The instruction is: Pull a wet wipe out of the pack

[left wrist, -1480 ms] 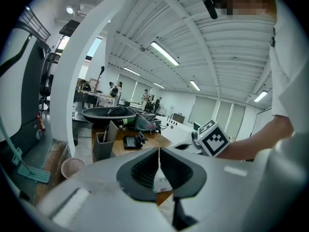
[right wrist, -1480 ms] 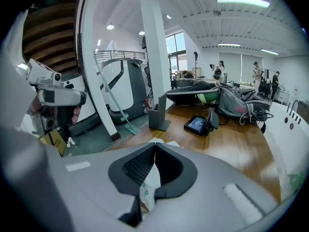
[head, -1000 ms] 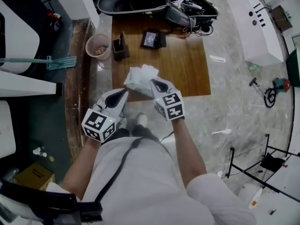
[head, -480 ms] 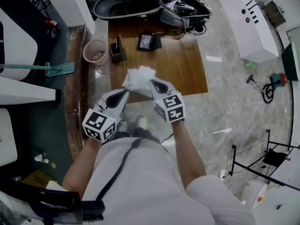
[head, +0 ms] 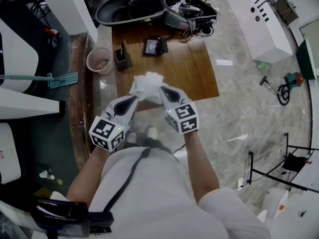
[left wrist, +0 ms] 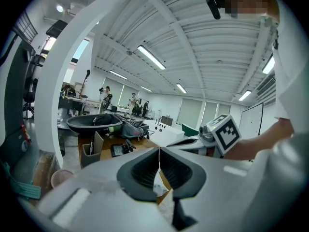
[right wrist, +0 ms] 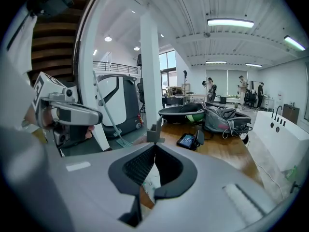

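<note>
White thing: one crumpled wipe pack (head: 144, 85), held up off the desk (head: 189, 68), right at the tips of both your tongs; wipe and pack cannot be told apart in the bundle.
Tongs count: two, your left tongs (head: 132, 99) and your right tongs (head: 162, 89), angled in toward each other with the tips close together.
Beyond the tongs: one wooden desk carrying one small black device (head: 151, 46), one dark pen holder (head: 122, 58) and one open black case (head: 134, 9) at the far end; one pink bucket (head: 99, 60) stands just off the desk, out past your left tongs.
Pack axis: its long side runs across from the left tip to just past the right tip, and it fans out away from you.
Left tongs: clenched, tips (left wrist: 159, 151) pressed together on the bundle's near left edge; white shows through the gap behind them.
Right tongs: clenched too, tips (right wrist: 154, 146) met on the bundle's right edge; white sheet with green print (right wrist: 150, 180) fills the gap behind them.
</note>
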A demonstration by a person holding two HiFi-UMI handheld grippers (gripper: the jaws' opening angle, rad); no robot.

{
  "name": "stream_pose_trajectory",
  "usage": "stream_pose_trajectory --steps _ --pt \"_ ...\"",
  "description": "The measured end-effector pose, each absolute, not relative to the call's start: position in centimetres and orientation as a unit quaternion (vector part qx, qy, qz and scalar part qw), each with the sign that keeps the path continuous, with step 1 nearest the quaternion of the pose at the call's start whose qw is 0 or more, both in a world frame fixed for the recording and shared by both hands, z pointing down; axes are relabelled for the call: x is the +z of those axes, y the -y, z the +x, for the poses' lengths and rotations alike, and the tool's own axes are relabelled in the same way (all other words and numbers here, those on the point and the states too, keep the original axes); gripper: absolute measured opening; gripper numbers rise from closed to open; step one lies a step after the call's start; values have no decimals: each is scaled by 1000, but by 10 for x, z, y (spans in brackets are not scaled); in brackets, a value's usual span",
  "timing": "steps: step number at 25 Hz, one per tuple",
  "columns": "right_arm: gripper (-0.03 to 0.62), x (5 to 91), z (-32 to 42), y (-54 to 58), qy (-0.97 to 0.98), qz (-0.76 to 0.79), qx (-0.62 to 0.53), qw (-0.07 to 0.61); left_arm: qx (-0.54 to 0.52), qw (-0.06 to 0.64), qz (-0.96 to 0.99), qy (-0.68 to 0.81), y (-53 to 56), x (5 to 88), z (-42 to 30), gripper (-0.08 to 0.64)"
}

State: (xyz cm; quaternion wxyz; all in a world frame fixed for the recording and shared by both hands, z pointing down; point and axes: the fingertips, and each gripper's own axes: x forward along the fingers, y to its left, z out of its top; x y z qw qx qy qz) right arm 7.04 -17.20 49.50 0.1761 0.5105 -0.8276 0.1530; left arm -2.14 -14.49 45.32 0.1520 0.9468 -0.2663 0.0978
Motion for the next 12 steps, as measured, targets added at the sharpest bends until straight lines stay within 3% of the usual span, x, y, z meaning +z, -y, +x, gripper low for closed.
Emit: stream_pose_trajectory --steps 12 --pt "11 477 75 155 820 532 139 157 92 138 955 246 145 444 -12 8"
